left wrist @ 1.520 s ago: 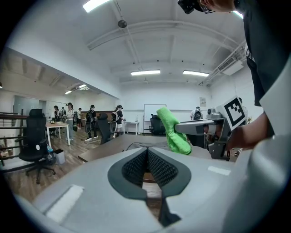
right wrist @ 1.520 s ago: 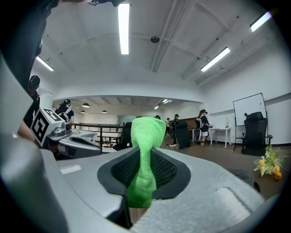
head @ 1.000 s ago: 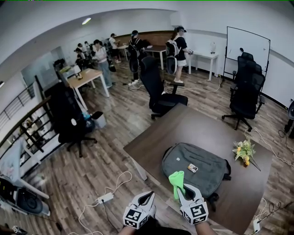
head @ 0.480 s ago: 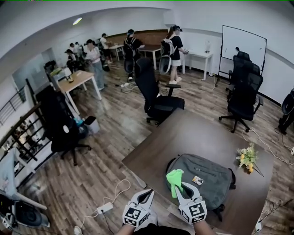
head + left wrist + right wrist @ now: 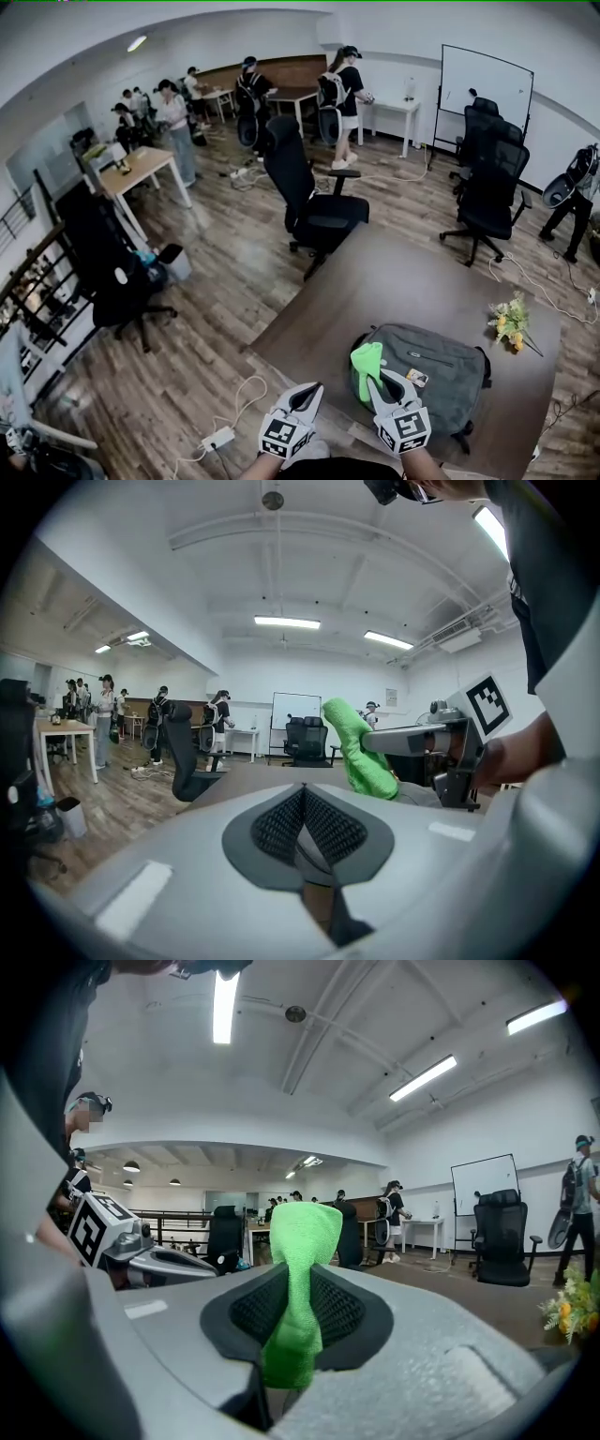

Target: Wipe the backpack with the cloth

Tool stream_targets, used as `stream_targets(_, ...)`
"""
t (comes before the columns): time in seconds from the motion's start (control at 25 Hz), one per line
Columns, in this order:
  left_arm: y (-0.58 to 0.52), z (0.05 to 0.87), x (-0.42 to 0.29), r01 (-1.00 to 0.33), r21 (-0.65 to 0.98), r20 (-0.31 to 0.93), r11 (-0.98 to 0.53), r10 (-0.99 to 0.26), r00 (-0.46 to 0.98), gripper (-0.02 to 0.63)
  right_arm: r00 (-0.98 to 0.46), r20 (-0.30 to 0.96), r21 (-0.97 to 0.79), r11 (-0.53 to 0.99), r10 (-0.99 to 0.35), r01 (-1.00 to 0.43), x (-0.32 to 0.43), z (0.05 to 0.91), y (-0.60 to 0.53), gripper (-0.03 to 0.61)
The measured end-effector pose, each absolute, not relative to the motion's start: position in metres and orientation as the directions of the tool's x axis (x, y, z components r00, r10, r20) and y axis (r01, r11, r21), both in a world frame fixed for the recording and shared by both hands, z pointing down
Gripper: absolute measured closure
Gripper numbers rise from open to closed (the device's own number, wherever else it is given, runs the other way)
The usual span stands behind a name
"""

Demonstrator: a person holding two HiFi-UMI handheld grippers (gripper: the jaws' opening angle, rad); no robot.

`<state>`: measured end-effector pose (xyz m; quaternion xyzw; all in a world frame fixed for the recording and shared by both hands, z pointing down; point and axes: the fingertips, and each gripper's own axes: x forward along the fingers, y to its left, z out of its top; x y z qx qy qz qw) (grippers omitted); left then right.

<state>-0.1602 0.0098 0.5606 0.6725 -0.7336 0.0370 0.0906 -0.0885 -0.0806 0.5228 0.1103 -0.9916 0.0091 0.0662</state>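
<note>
Backpack (image 5: 441,361) lies flat on tabletop (image 5: 394,272). Right tool (image 5: 389,382) clenched on green cloth (image 5: 366,361), upright over backpack's left edge. Left tool (image 5: 305,396) closed, empty.

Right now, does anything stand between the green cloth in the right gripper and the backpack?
Nothing visible does. The right gripper holds the cloth upright at the near left edge of the backpack, whose grey top is bare there; only a small tag lies farther right.
</note>
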Motion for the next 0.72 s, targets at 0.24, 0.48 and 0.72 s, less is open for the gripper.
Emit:
stream_targets(0.24, -0.015, 0.560, -0.178, -0.998, 0.056, 0.176, 0.018, -0.984, -0.008, 0.595, -0.941, 0.148, -0.002, 0.952, -0.304, -0.307, -0.093, 0.530, -0.102, 0.503)
stream_targets(0.48, -0.037, 0.564, -0.180, -0.997, 0.056, 0.188, -0.057, -0.980, 0.067, 0.595, -0.905, 0.169, -0.011, 0.917, -0.390, -0.398, -0.082, 0.537, -0.123, 0.503)
stream_targets(0.72, -0.061, 0.572, -0.173, -0.995, 0.063, 0.213, -0.081, -0.973, 0.093, 0.595, -0.884, 0.213, -0.036, 0.901, -0.416, -0.433, -0.066, 0.552, -0.145, 0.503)
